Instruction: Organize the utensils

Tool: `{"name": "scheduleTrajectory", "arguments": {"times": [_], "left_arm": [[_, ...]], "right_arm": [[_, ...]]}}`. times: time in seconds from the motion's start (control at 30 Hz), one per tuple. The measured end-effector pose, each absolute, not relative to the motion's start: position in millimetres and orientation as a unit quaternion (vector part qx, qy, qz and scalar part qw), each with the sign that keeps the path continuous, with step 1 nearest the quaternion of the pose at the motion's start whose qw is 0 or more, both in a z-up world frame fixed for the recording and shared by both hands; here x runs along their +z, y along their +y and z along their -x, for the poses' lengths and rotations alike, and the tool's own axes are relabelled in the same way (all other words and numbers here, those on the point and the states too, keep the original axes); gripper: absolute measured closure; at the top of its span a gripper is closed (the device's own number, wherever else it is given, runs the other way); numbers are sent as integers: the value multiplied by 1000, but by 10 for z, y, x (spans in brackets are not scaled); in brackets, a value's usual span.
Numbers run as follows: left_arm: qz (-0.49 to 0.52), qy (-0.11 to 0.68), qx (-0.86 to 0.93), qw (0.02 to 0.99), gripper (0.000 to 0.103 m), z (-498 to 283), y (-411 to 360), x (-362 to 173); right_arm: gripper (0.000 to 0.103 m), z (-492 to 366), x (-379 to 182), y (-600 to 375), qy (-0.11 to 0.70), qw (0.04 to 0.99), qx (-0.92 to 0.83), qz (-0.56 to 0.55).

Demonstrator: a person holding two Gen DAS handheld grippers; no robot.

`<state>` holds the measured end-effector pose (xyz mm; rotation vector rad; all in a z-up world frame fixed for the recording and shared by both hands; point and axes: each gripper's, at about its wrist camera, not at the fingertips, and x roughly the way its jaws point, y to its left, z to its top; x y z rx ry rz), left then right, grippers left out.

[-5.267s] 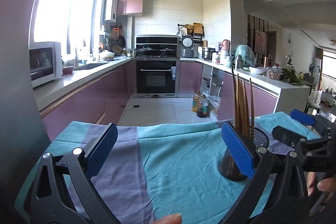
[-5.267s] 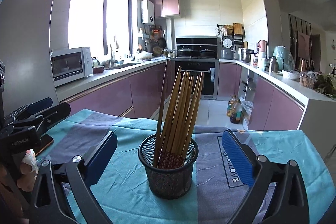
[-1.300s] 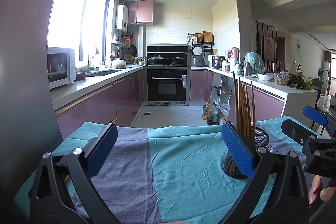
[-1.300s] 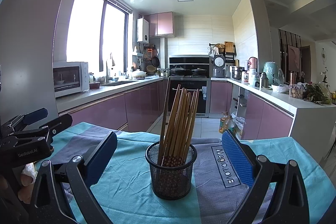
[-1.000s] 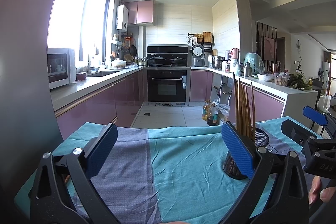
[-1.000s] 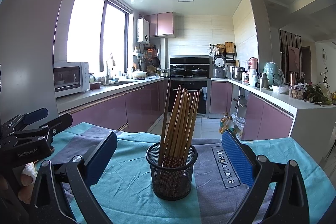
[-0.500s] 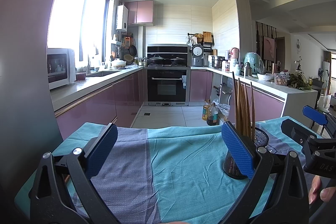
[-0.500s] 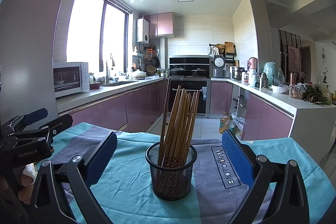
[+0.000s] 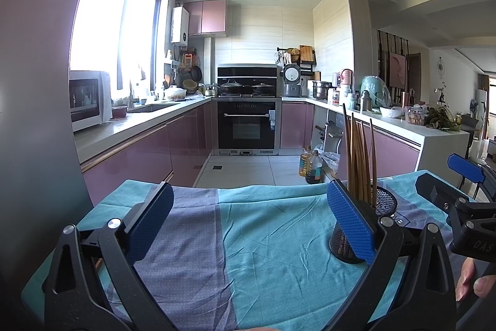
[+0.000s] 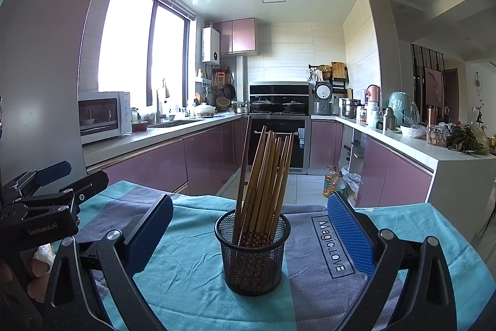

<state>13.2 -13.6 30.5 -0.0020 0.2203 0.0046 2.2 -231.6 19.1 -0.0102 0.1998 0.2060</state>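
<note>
Left wrist view: the mesh holder [image 9: 384, 203] at lower right is largely hidden behind the right blue pad [image 9: 348, 222] of the left gripper [image 9: 249, 222], so only its rim and base show; the chopsticks [image 9: 359, 157] rise above the pad; at the right edge the right gripper [image 9: 465, 191] is cut off by the frame, with part of a hand [image 9: 474, 281] below it; the left gripper's fingers are spread wide over the teal and grey tablecloth [image 9: 279, 238], holding and touching nothing

Right wrist view: the holder stands upright at lower centre on the cloth, the chopsticks leaning right within it; their lower ends are blurred by the mesh; the right gripper's fingers are spread wide on either side of the holder, apart from it and empty; the printed "Magic.LOVE" label [image 10: 332, 245] lies right of the holder; the left gripper at the lower left edge is partly cut off
</note>
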Motion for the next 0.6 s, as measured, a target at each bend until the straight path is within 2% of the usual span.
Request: {"name": "scheduleTrajectory", "arguments": {"times": [0.6], "left_arm": [[-1,111,5,994,6,-139,-138,287]], "right_arm": [[7,-13,194,-2316,101,990,102,5]]}}
